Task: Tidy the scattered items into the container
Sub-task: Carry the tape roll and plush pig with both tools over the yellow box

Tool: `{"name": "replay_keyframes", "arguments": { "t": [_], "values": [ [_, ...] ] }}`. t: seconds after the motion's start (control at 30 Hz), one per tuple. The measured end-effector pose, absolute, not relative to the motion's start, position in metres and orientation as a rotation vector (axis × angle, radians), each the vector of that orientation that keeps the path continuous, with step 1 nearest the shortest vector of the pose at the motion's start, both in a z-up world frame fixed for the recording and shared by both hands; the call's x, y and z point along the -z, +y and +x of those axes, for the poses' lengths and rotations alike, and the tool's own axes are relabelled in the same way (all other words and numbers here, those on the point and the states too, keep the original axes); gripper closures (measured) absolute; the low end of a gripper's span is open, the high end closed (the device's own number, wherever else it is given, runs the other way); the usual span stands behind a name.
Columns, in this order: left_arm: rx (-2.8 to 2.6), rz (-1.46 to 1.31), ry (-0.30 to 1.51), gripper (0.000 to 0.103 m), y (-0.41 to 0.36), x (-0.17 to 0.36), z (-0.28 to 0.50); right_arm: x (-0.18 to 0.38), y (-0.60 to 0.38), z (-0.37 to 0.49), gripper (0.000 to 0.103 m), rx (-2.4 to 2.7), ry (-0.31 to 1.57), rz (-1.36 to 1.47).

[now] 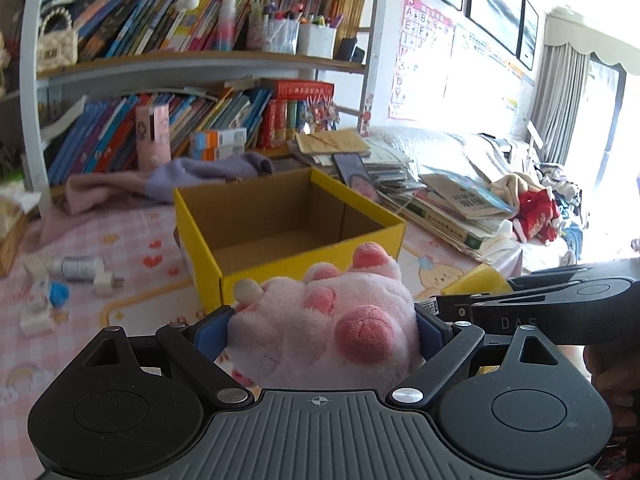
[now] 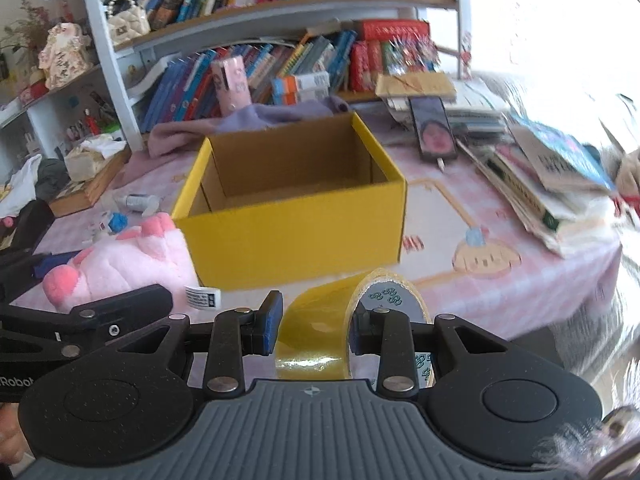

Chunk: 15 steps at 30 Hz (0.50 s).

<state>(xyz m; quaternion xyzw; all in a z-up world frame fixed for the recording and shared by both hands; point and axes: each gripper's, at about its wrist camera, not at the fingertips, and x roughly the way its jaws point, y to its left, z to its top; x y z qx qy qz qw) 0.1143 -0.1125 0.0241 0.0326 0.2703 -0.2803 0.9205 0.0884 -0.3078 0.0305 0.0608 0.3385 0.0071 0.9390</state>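
Crowded bookshelf (image 1: 192, 40), phone (image 2: 434, 132) leaning on stacked books (image 2: 540, 184), lilac cloth (image 1: 192, 176), pink tablecloth (image 2: 500, 280)

My table (image 2: 500, 292) wears a pink checked cloth printed with hearts and cartoon figures. The open yellow box (image 2: 296, 228) stands on it near the middle. To the left lie a small silver cylinder (image 1: 78, 268), a white plug (image 1: 105, 283) and a blue scrap (image 1: 59, 293). Far behind the box a lilac cloth (image 2: 256, 118) is bunched against the bookshelf. To the right a sloping pile of books (image 2: 548, 184) rests on the cloth, and a phone (image 2: 434, 132) lies at the far right.
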Motion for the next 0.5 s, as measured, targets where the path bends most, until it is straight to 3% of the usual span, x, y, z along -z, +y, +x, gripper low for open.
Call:
{"name": "replay_keyframes", "arguments": {
  "t": [0.5],
  "values": [
    [0.461,0.101,0.405,0.01,-0.137,-0.063,0.188,-0.075,-0.334,0.193,0.073,-0.201,0.531,0.051]
  ]
}}
